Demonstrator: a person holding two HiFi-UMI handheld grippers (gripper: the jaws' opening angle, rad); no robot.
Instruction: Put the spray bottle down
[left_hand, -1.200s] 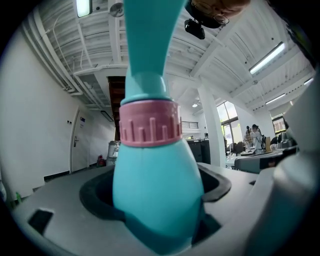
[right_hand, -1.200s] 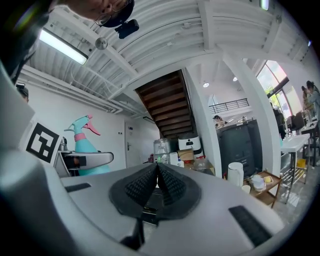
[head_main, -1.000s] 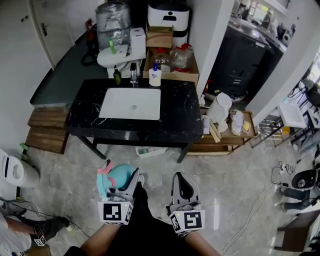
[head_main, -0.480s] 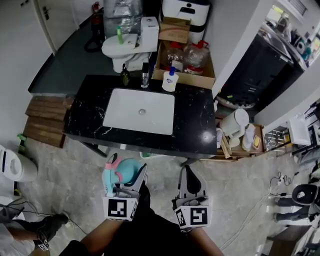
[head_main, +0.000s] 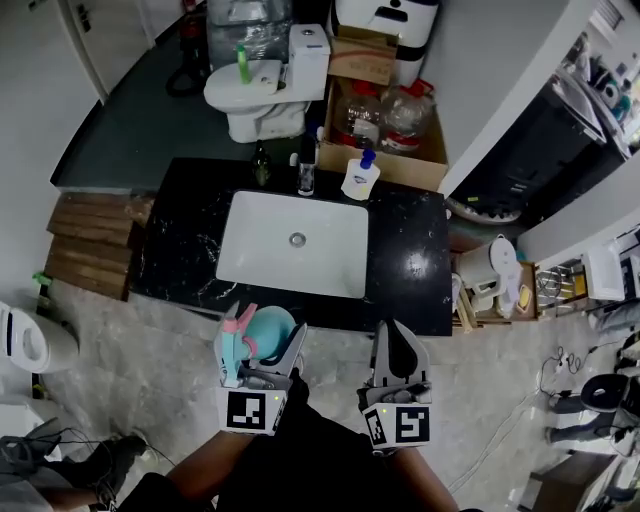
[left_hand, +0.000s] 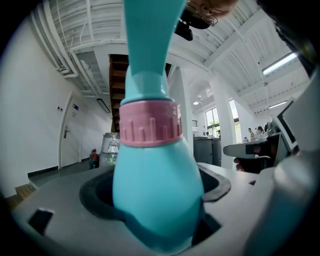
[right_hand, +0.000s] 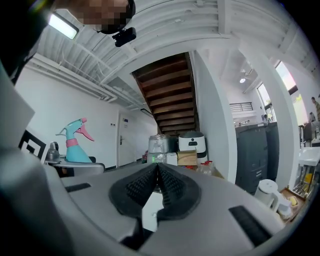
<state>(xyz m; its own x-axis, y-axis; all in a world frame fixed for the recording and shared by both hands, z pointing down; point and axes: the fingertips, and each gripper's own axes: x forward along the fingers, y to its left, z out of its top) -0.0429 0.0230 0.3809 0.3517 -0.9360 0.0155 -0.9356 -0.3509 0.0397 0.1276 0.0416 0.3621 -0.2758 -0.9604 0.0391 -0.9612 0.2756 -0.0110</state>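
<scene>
My left gripper (head_main: 260, 362) has its jaws clamped round the belly of the teal spray bottle (head_main: 270, 335), just under its pink collar. The bottle stands upright, with the trigger head pointing toward about 10 o'clock. I judge that this low, upright hold is meant to let the base meet a surface flat. The bottle hangs over the floor (head_main: 150, 330), just short of the near edge of the black table (head_main: 405, 275), which lies at 12 o'clock. The white sink (head_main: 297, 240) fills the middle of that table, straight ahead of the bottle, so going straight forward would end over the basin. The bare top at 1 o'clock, right of the sink, looks the roomiest place to land, and the strip at 11 o'clock is bare too. Small bottles (head_main: 305, 172) stand along the far edge, well apart from both spots. At 3 o'clock from the left one, my right gripper (head_main: 396, 338) has its jaws pressed together on nothing. It sits beside the path rather than in it, so it should not block the way forward.
</scene>
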